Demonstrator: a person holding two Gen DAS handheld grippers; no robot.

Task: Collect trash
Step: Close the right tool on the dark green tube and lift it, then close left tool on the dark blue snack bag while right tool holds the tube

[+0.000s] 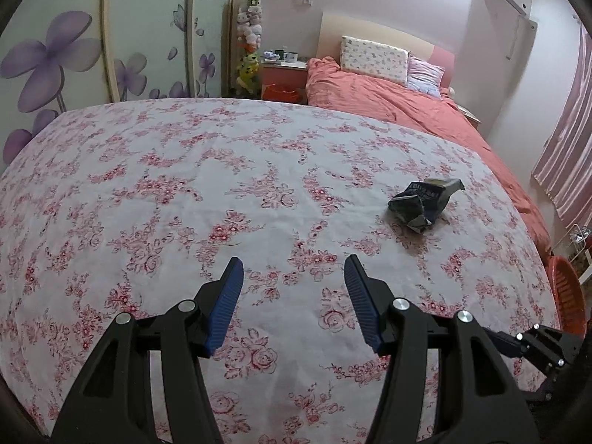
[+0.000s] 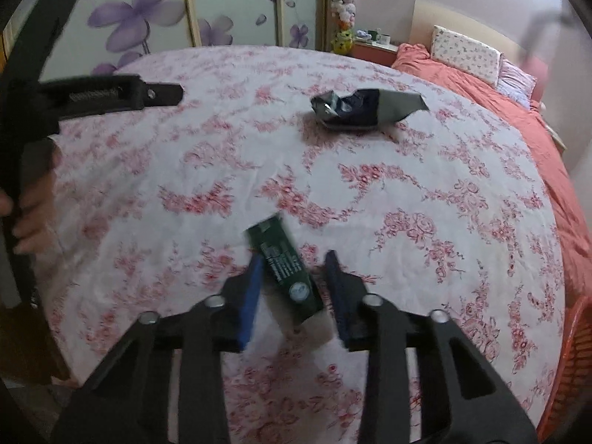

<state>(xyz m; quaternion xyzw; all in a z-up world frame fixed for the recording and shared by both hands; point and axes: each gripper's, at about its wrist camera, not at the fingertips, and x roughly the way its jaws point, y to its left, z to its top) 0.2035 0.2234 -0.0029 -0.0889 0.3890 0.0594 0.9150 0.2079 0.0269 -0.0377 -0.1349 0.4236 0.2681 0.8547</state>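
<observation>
A small dark green carton (image 2: 286, 270) lies on the flowered tablecloth (image 2: 407, 192) between the jaws of my right gripper (image 2: 294, 259). The left pad touches the carton's side, and a narrow gap shows at the right pad; the view is blurred. A crumpled dark foil wrapper (image 2: 355, 111) sits farther back on the cloth. The same wrapper (image 1: 421, 203) appears ahead and to the right of my left gripper (image 1: 294, 262), which is open over bare cloth with nothing between its fingers.
An orange plastic basket (image 1: 566, 296) stands off the table's right edge, also seen as an orange basket (image 2: 577, 351). A hand (image 2: 33, 199) holds the left gripper's body (image 2: 111, 92) at the left. A bed with a coral cover (image 1: 388, 96) lies behind.
</observation>
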